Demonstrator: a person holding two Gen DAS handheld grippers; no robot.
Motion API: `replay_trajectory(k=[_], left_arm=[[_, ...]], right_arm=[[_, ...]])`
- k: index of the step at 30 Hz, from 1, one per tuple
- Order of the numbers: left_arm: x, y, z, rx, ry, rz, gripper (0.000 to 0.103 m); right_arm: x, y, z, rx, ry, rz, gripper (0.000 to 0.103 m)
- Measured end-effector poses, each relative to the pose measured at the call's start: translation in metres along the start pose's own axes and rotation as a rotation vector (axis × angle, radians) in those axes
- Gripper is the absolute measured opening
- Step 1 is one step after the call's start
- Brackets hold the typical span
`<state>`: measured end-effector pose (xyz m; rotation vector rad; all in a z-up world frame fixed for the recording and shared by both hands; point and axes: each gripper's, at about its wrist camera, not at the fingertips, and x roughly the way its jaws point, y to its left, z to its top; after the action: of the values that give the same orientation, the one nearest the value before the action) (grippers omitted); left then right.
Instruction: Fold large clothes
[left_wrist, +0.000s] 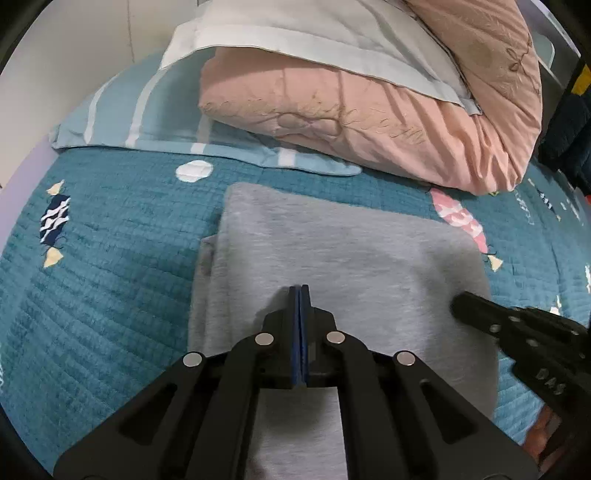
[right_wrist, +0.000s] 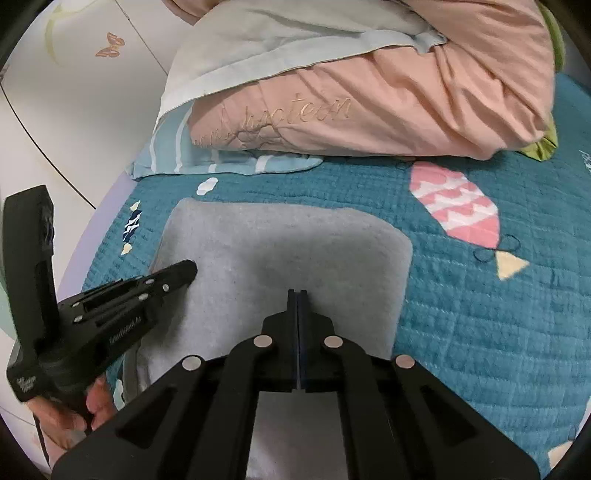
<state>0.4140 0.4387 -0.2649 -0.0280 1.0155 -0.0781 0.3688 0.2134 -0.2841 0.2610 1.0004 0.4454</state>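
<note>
A grey garment (left_wrist: 332, 251) lies folded into a thick rectangle on the teal quilt (left_wrist: 110, 258). My left gripper (left_wrist: 299, 288) hovers over its near half, jaws shut with nothing between them. The right gripper (left_wrist: 458, 297) enters that view from the right, its tip over the garment's right edge. In the right wrist view the same grey garment (right_wrist: 288, 251) fills the middle, and my right gripper (right_wrist: 297, 293) is shut and empty above it. The left gripper (right_wrist: 188, 267) shows at the left, a hand (right_wrist: 70, 417) holding it, tip at the garment's left edge.
A pink comforter (left_wrist: 369, 122) with a pale sheet (left_wrist: 295, 33) on top is piled at the far side, over a striped light-blue pillow (left_wrist: 122, 114). The quilt (right_wrist: 498, 332) carries a pink fish patch (right_wrist: 454, 206). A white wall (right_wrist: 74, 110) lies at the left.
</note>
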Motion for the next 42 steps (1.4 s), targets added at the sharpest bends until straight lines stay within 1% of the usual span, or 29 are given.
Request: replay_trajectory(k=[1, 5, 11, 12, 15, 16, 17, 18, 19, 20, 21, 23, 25, 27, 28, 31, 33, 34, 35, 39, 40, 42], left_arm=[[-0.001, 0.003, -0.002, 0.005, 0.004, 0.041, 0.002], [-0.005, 0.015, -0.011, -0.018, 0.022, 0.028, 0.002], [-0.015, 0.014, -0.019, -0.01, 0.045, 0.073, 0.002], [-0.018, 0.013, -0.02, -0.011, 0.046, 0.081, 0.003], [-0.028, 0.003, -0.022, -0.002, 0.047, 0.1, 0.005], [-0.03, 0.0, -0.022, 0.001, 0.053, 0.107, 0.013], [-0.033, -0.004, -0.022, -0.002, 0.055, 0.112, 0.019], [-0.037, -0.007, -0.023, -0.008, 0.049, 0.111, 0.032], [-0.043, -0.012, -0.025, -0.014, 0.04, 0.111, 0.044], [-0.048, -0.019, -0.027, -0.012, 0.033, 0.117, 0.049], [-0.055, -0.027, -0.031, -0.007, 0.025, 0.133, 0.057], [-0.062, -0.04, -0.036, -0.001, 0.026, 0.151, 0.059], [-0.074, -0.06, -0.045, -0.015, 0.026, 0.162, 0.067], [-0.087, -0.079, -0.056, -0.013, 0.01, 0.18, 0.07], [-0.098, -0.094, -0.064, -0.001, -0.001, 0.185, 0.074], [-0.124, -0.13, -0.075, -0.009, -0.024, 0.156, 0.076], [-0.142, -0.155, -0.082, -0.011, -0.038, 0.16, 0.077], [-0.15, -0.164, -0.085, -0.01, -0.048, 0.165, 0.081], [-0.16, -0.176, -0.088, -0.007, -0.064, 0.164, 0.082], [-0.206, -0.22, -0.103, -0.012, -0.126, 0.153, 0.085], [-0.214, -0.227, -0.106, -0.016, -0.136, 0.153, 0.088], [-0.237, -0.243, -0.113, -0.024, -0.173, 0.161, 0.089]], right_arm=[[-0.003, 0.0, -0.002, -0.003, 0.005, -0.009, 0.0], [-0.011, -0.001, -0.017, 0.001, 0.015, -0.029, 0.0], [-0.023, -0.001, -0.023, 0.015, 0.032, -0.031, 0.0], [-0.026, -0.001, -0.023, 0.014, 0.036, -0.025, 0.004], [-0.036, -0.004, -0.026, 0.019, 0.046, -0.033, 0.008], [-0.042, -0.006, -0.027, 0.024, 0.045, -0.042, 0.016], [-0.049, -0.008, -0.029, 0.027, 0.034, -0.057, 0.034], [-0.056, -0.01, -0.03, 0.029, 0.018, -0.071, 0.046], [-0.064, -0.012, -0.032, 0.031, -0.001, -0.083, 0.068], [-0.076, -0.016, -0.035, 0.033, -0.031, -0.101, 0.079], [-0.088, -0.02, -0.037, 0.034, -0.047, -0.113, 0.083], [-0.107, -0.028, -0.041, 0.038, -0.058, -0.136, 0.09], [-0.131, -0.038, -0.046, 0.047, -0.08, -0.167, 0.093], [-0.152, -0.047, -0.051, 0.054, -0.103, -0.192, 0.094], [-0.163, -0.052, -0.053, 0.059, -0.113, -0.208, 0.095], [-0.206, -0.071, -0.062, 0.074, -0.148, -0.247, 0.095], [-0.23, -0.079, -0.068, 0.078, -0.166, -0.261, 0.095], [-0.24, -0.082, -0.07, 0.078, -0.174, -0.267, 0.095], [-0.258, -0.087, -0.074, 0.078, -0.193, -0.275, 0.095], [-0.303, -0.094, -0.085, 0.068, -0.242, -0.287, 0.095], [-0.315, -0.094, -0.088, 0.063, -0.257, -0.29, 0.095], [-0.341, -0.094, -0.095, 0.047, -0.297, -0.292, 0.095]])
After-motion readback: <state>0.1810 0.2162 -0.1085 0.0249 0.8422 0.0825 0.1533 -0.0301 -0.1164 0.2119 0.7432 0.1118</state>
